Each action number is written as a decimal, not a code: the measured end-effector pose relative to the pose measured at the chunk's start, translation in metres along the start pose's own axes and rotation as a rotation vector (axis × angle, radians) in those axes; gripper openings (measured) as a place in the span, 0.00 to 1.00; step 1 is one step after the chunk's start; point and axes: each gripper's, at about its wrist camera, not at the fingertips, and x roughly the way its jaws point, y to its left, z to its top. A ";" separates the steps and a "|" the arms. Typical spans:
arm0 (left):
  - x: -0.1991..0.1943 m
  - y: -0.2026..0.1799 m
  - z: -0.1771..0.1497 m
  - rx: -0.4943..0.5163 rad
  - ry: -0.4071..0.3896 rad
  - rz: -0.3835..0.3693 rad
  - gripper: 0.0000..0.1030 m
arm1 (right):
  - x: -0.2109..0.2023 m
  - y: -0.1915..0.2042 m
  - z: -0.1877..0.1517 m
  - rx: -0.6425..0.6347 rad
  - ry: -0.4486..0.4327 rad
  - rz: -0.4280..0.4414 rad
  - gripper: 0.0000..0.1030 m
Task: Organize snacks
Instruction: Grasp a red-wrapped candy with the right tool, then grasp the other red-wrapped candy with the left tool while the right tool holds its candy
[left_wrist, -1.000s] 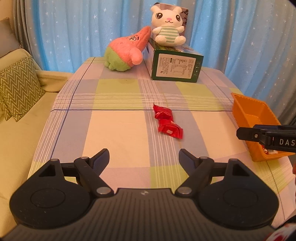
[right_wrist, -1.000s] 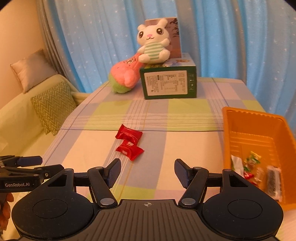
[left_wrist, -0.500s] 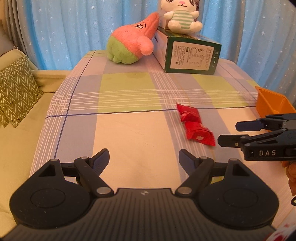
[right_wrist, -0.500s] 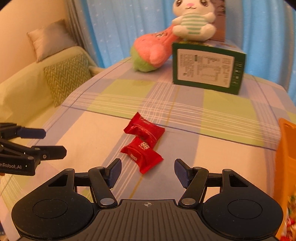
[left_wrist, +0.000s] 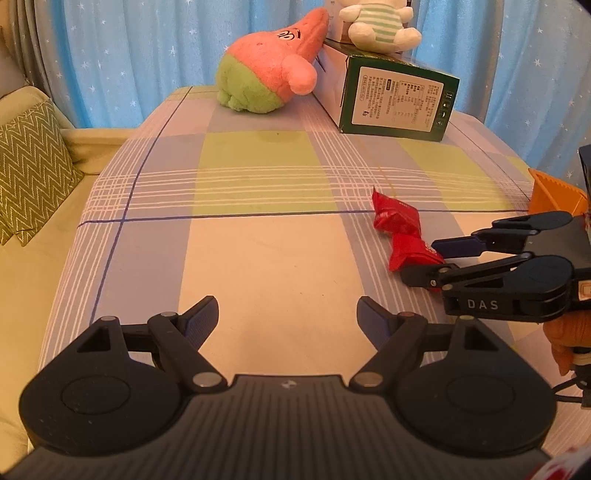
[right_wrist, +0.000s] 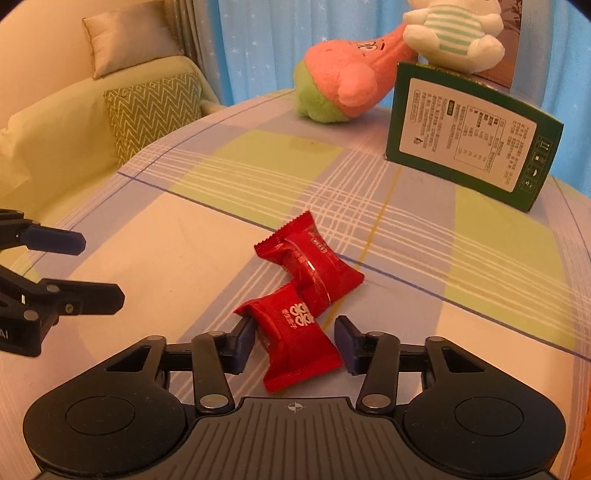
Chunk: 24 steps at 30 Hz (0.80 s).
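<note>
The right gripper (right_wrist: 295, 341) has its jaws closing around the near red packet (right_wrist: 295, 339); the pads seem just short of pressing it. The far packet (right_wrist: 314, 266) touches it on the checked cloth (right_wrist: 207, 258). The left gripper (left_wrist: 286, 317) hovers spread wide, empty. An orange bin (left_wrist: 554, 195) sits at the table's right.

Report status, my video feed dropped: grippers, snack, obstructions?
Right hand-held gripper closing around near red snack. Left hand-held gripper open, empty. Second snack touching the first.
</note>
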 end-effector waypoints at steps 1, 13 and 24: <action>0.000 -0.001 -0.001 0.000 0.001 -0.001 0.78 | -0.001 0.001 -0.001 -0.001 0.002 0.004 0.37; -0.003 -0.004 -0.003 0.012 0.004 -0.012 0.78 | -0.024 0.021 -0.024 0.011 0.013 0.026 0.32; 0.014 -0.025 0.016 0.248 0.001 -0.080 0.77 | -0.044 0.000 -0.027 0.133 -0.029 -0.075 0.27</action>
